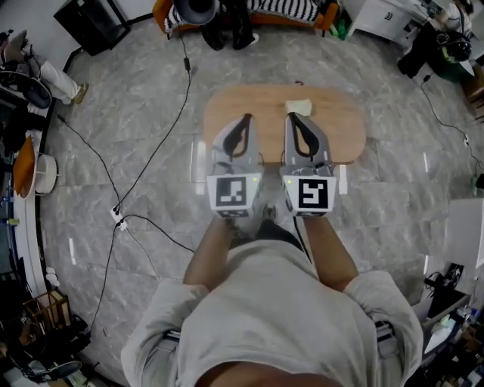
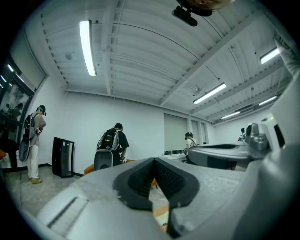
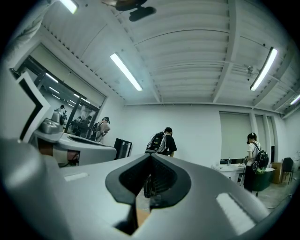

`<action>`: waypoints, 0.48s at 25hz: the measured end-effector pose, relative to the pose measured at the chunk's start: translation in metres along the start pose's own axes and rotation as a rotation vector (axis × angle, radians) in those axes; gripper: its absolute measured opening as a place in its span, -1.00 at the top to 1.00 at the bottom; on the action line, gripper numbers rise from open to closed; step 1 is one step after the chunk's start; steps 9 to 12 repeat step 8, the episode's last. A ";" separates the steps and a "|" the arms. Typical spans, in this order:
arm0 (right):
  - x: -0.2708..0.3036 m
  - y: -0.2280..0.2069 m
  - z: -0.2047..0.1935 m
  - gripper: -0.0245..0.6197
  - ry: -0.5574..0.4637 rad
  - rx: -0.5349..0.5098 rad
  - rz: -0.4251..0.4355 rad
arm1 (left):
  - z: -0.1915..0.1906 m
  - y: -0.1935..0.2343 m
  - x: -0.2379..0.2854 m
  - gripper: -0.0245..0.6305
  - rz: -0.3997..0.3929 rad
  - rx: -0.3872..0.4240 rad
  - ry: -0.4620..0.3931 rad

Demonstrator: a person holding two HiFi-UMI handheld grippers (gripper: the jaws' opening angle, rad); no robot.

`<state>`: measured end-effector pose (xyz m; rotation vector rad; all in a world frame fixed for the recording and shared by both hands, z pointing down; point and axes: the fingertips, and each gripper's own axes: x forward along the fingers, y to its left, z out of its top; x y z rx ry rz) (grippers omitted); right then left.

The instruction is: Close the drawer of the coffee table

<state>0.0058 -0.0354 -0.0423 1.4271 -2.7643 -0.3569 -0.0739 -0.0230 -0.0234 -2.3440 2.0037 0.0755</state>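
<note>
Plainly, my left gripper [image 1: 245, 119] and right gripper [image 1: 293, 119] hung closed on nothing above the oval light-wood coffee table [image 1: 342, 125]; its drawer unseen, I might have struck the top.

Two grippers: left gripper [image 1: 246, 119], right gripper [image 1: 293, 118]. One table [image 1: 344, 128]. One pale lump [image 1: 299, 107] on it at twelve o'clock. One black box [image 1: 91, 23] at eleven o'clock. One power strip [image 1: 119, 218] at eight o'clock.
</note>
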 end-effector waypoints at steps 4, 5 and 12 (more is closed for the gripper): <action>0.003 -0.005 0.014 0.90 -0.032 0.013 -0.004 | 0.007 -0.008 0.004 0.86 -0.027 -0.004 -0.012; 0.003 -0.006 0.019 0.90 -0.038 0.011 0.001 | 0.009 -0.011 0.005 0.86 -0.031 -0.005 -0.016; 0.003 -0.008 0.026 0.90 -0.041 -0.019 0.013 | 0.013 -0.014 0.008 0.86 -0.041 -0.004 -0.029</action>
